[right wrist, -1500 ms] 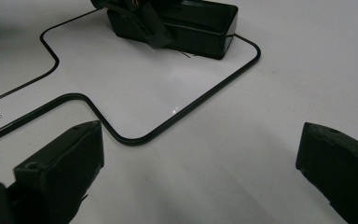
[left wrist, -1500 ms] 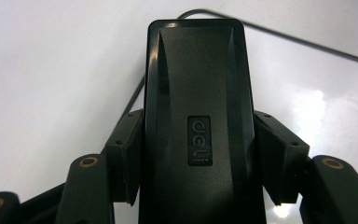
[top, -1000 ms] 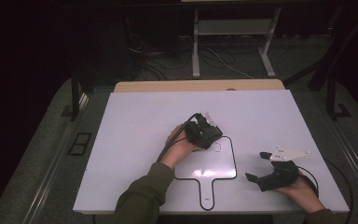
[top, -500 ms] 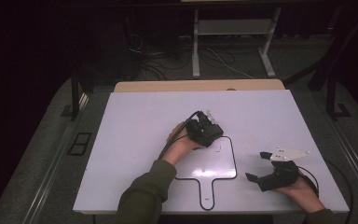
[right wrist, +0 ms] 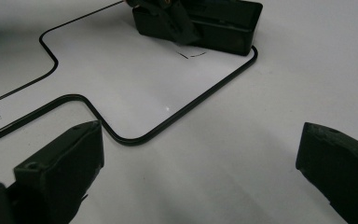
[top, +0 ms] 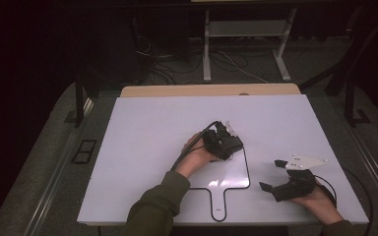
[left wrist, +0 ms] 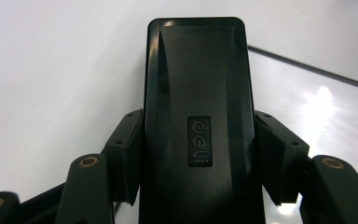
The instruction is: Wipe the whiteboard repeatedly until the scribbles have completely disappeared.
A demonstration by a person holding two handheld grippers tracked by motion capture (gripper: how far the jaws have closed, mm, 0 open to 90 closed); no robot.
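- Resting at the near right of the white table [top: 142, 128], the right gripper [top: 274, 177] sits in the person's right hand [top: 320, 201] with its jaws wide apart and nothing between them; a grey plate tops it.
- Left of it lies a paddle-shaped whiteboard [top: 226, 172] with a black rim, its handle pointing toward the near edge.
- Near the table's middle, the left hand [top: 197, 152] holds the left gripper [top: 232, 143] over the whiteboard's far left corner.
- In the left gripper view, its jaws are clamped on the two long sides of a black eraser [left wrist: 198, 116] marked "deli".
- The eraser's long axis runs straight along the jaws, its rounded free end pointing away from the hand, toward the far right in the high view.
- In the right gripper view, the eraser [right wrist: 228, 23] sits at the whiteboard's far rim; whether it touches the surface cannot be told.
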